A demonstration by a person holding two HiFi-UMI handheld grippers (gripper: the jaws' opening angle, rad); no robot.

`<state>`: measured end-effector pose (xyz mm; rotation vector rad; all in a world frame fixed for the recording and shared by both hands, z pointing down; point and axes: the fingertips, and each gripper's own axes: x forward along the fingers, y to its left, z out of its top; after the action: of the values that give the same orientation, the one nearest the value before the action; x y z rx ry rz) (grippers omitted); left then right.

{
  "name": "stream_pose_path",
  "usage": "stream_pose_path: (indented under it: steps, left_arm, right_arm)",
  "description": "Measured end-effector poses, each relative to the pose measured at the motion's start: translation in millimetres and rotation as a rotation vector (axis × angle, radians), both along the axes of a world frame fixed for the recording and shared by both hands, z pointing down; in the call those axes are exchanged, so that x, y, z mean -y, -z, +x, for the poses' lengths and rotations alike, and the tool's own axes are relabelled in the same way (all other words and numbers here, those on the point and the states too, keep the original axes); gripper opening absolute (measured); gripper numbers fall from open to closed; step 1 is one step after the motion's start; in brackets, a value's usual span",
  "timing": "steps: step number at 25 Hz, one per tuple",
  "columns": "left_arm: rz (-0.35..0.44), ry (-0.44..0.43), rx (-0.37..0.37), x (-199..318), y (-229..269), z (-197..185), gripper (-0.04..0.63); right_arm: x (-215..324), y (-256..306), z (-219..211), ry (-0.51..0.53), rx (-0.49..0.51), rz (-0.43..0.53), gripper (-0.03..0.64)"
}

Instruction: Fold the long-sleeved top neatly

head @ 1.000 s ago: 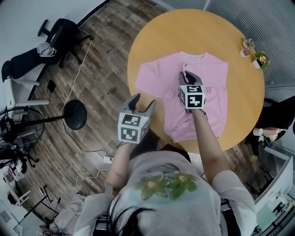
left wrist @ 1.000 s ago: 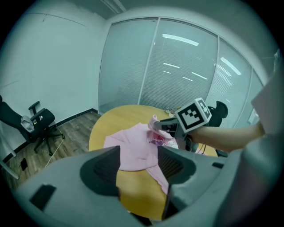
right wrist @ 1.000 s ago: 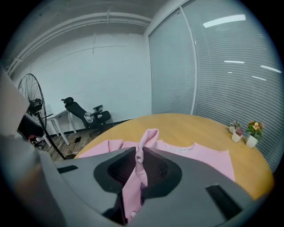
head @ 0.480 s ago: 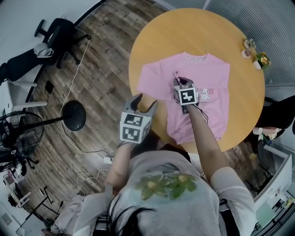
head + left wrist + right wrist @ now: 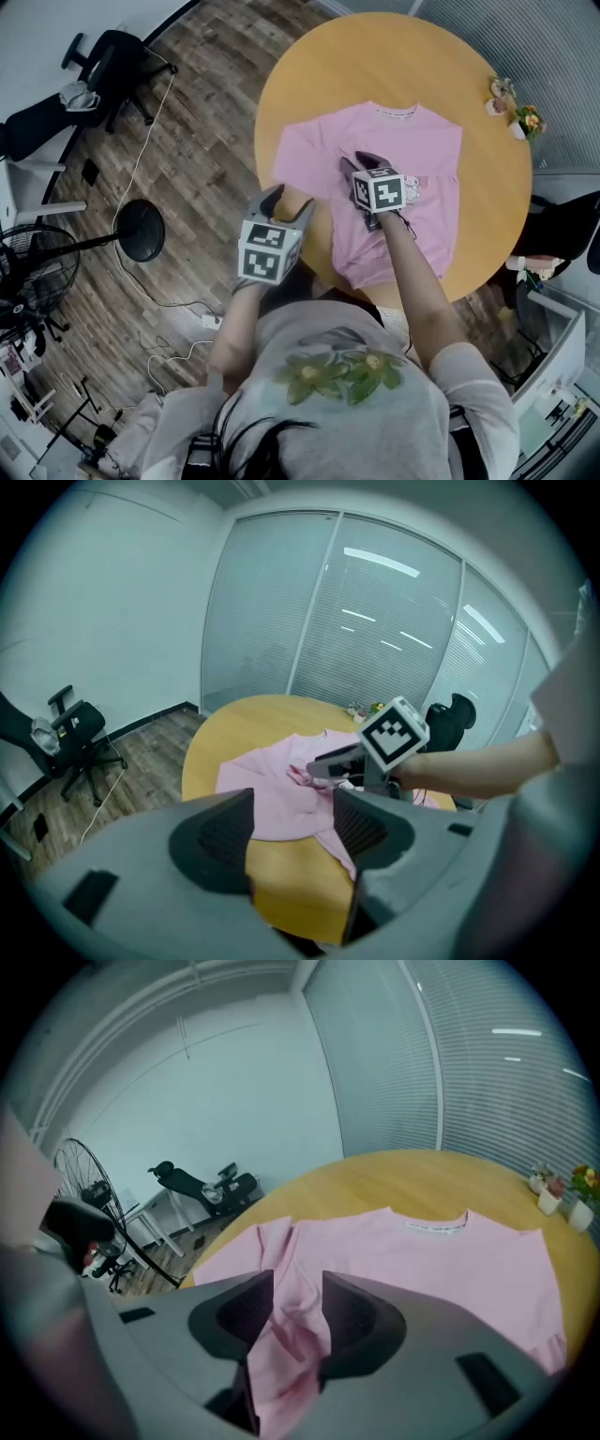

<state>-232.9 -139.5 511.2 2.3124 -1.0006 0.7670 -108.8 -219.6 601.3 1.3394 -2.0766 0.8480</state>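
- Two grippers are in view: the left gripper (image 5: 289,199) hangs at the near-left edge of the round desk (image 5: 375,56), its jaws wide apart with nothing between them.
- The right gripper (image 5: 359,161) sits low over the middle of the pink long-sleeved top (image 5: 422,141). Its jaws have just been opening, and a bunched fold of pink cloth lies in the gap.
- The top lies spread on the desk, collar toward the far side.
- Small flower pots (image 5: 520,120) stand at the desk's right rim, apart from the top.
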Motion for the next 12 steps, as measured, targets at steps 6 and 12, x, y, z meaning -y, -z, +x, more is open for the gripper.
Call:
stream_pose_path:
  steps: [6,12]
  left_arm:
    - [-0.007,-0.003,0.000,-3,-8,3,0.248]
    - [0.001,-0.036,0.013,-8,-16,22,0.247]
  right_arm:
    - [-11,73,16,-0.052,0.092,0.151,0.155]
    - [-37,114,37,-0.118,0.176,0.206,0.155]
